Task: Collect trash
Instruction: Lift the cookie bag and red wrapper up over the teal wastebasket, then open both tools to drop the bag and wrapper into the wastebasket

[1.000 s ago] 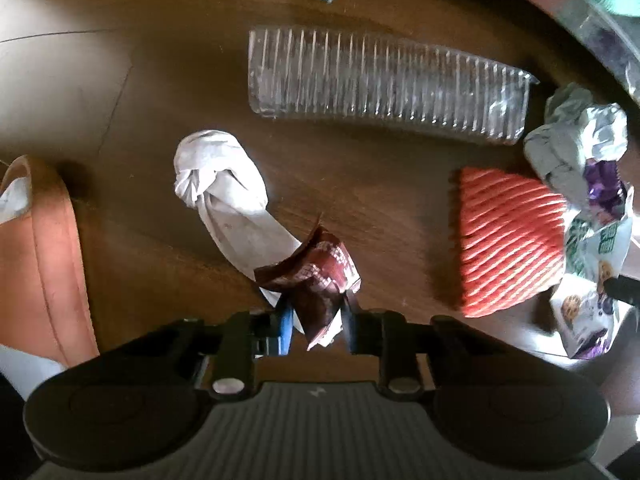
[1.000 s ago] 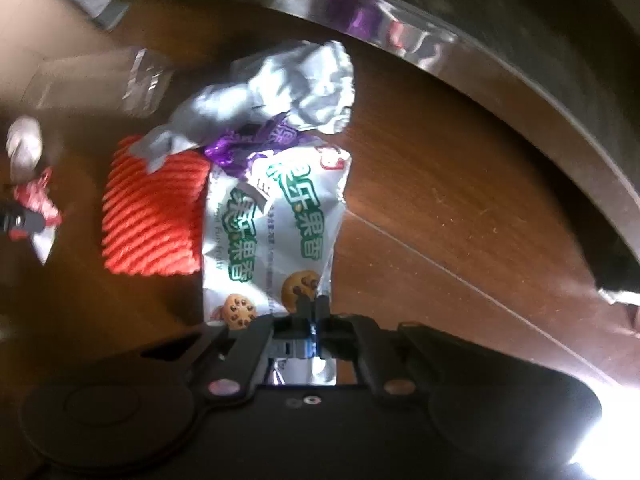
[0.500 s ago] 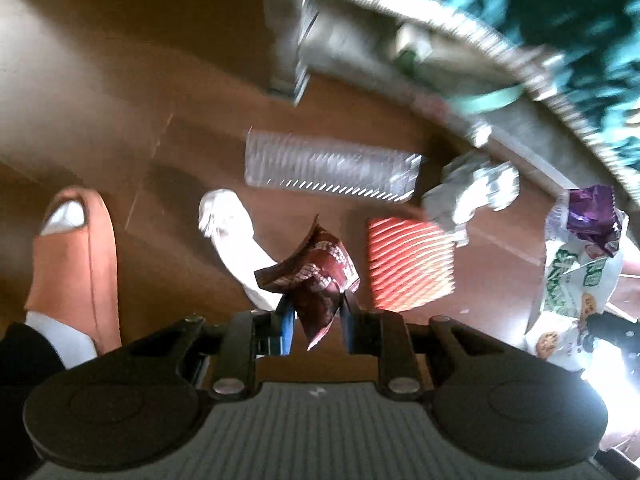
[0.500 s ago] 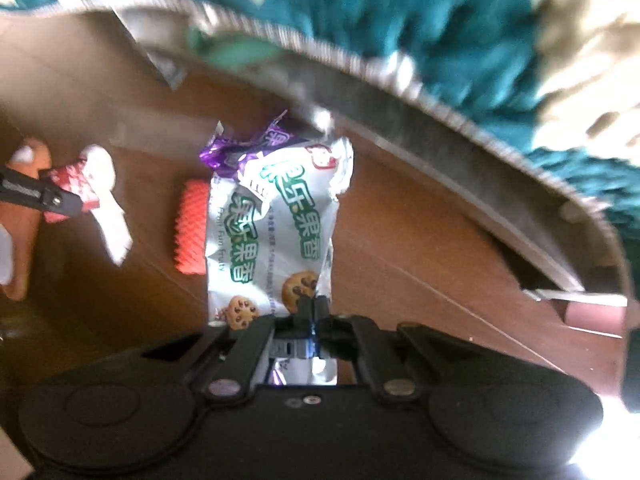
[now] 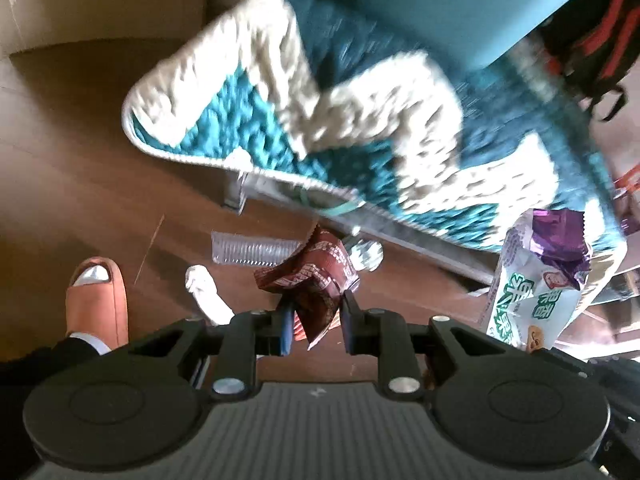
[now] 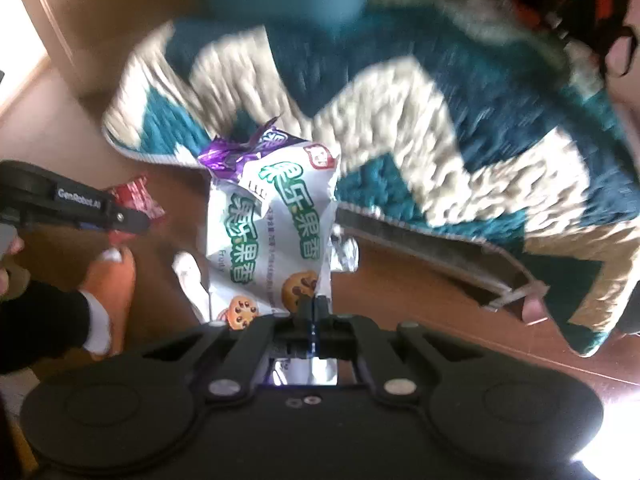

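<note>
My left gripper [image 5: 316, 326] is shut on a crumpled dark red snack wrapper [image 5: 312, 280], held well above the wooden floor. My right gripper [image 6: 314, 312] is shut on the lower edge of a white cookie bag [image 6: 276, 236] with green lettering; a purple wrapper [image 6: 236, 152] clings to its top. The same cookie bag [image 5: 532, 288] shows at the right of the left wrist view. The left gripper with the red wrapper [image 6: 134, 200] appears at the left of the right wrist view. Still on the floor lie a clear ribbed plastic tray [image 5: 252, 248], a white crumpled tissue [image 5: 206, 294] and a silvery wrapper [image 5: 366, 256].
A teal and cream knitted blanket [image 5: 360, 128] covers a low bed or sofa with a metal frame [image 5: 400, 236] ahead. A person's foot in an orange slipper [image 5: 98, 300] stands on the floor at the left. A dark bag [image 5: 588, 36] sits at the upper right.
Both grippers have risen a long way off the floor with their wrappers, and the view has tilted up to the blanket-covered furniture. The floor trash now looks small and far below.
</note>
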A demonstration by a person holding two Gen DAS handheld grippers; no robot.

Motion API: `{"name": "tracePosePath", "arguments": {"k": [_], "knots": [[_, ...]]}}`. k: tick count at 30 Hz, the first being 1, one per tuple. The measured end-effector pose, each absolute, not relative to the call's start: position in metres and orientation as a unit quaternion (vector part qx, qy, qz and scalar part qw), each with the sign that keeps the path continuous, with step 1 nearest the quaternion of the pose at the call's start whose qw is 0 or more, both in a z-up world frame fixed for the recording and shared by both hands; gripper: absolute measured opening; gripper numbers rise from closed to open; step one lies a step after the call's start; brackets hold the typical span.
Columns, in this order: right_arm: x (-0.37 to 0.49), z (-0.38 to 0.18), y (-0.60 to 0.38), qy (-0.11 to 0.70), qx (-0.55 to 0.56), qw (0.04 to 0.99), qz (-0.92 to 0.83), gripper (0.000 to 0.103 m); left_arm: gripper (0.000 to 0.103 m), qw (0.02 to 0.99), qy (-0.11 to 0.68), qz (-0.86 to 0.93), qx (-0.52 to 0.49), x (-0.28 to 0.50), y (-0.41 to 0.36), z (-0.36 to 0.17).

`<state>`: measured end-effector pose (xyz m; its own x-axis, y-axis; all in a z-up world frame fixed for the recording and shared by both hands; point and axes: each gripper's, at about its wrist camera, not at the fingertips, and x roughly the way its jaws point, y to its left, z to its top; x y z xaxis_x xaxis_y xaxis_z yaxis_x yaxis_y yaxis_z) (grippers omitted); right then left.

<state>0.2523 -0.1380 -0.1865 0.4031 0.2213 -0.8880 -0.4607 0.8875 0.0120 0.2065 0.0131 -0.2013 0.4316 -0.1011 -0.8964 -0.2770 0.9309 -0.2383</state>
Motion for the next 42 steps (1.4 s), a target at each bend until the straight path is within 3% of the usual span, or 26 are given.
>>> {"name": "tracePosePath", "arguments": {"k": [10,18,33,42], "knots": [[0.183,-0.076,-0.152,0.4,-0.078,0.89,0.203,0.0,0.023,0.888,0.432,0.019,-0.157,0.152,-0.007,-0.092],[0.171,-0.001,-0.151,0.316,-0.075,0.925,0.196,0.0,0.023,0.929,0.344,-0.007,-0.138,0.154,-0.012,-0.006],[0.271,0.119,-0.111,0.213,-0.061,0.958,0.18,0.0,0.023,0.964,0.248,-0.032,-0.092,0.252,-0.025,0.129],[0.351,0.13,-0.093,0.23,-0.037,0.958,0.165,0.0,0.023,0.961,0.267,-0.025,-0.07,0.337,-0.018,0.14]]}}
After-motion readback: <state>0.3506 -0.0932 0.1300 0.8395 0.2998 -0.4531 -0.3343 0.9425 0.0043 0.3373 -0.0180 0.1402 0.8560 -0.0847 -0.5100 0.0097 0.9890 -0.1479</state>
